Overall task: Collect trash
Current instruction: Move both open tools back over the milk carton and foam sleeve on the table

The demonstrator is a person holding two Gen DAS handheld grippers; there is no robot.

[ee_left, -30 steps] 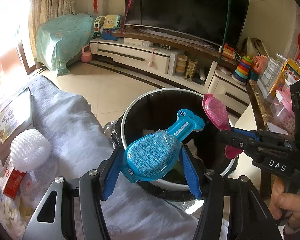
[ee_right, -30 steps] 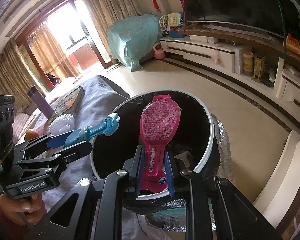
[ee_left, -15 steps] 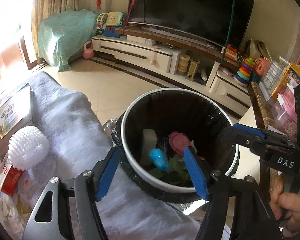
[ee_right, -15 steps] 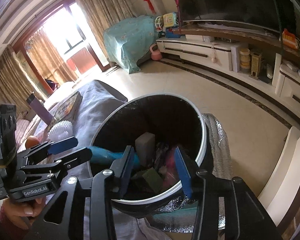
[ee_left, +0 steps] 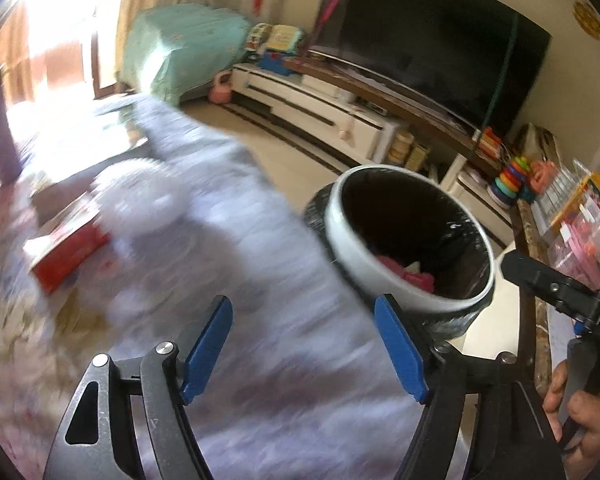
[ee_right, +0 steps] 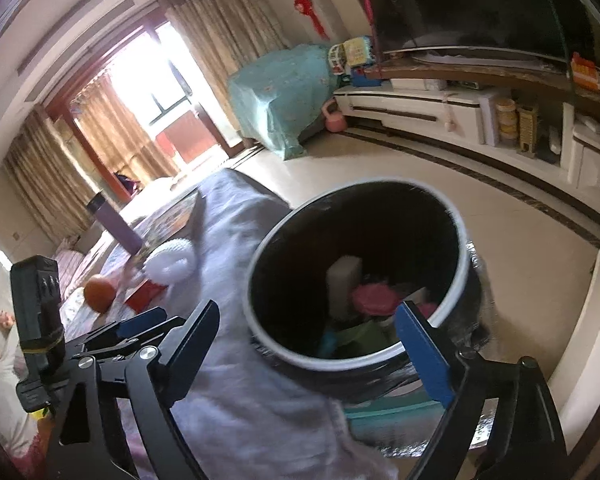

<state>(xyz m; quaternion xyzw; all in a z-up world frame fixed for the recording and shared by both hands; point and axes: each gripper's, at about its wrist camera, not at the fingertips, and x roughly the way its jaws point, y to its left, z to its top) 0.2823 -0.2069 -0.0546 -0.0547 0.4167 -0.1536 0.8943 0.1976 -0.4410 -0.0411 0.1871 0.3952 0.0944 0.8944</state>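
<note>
Living room with pale tiled floor, a large dark television [ee_left: 432, 52] on a low white cabinet [ee_right: 412, 110], and curtained windows [ee_right: 100, 120]. A surface draped in grey-lilac cloth [ee_left: 260, 320] carries a white spiky ball [ee_right: 170, 260], a red box [ee_left: 68, 252] and an orange [ee_right: 99, 293] toward its far end. The round white-rimmed trash bin [ee_right: 466, 276] stands against the cloth's near edge; inside lie a pink item [ee_right: 374, 300], a white block [ee_right: 342, 280] and blue and green scraps. Left gripper [ee_left: 304, 344] and right gripper [ee_right: 304, 344]: jaws have just been opening, now spread with nothing between them.
</note>
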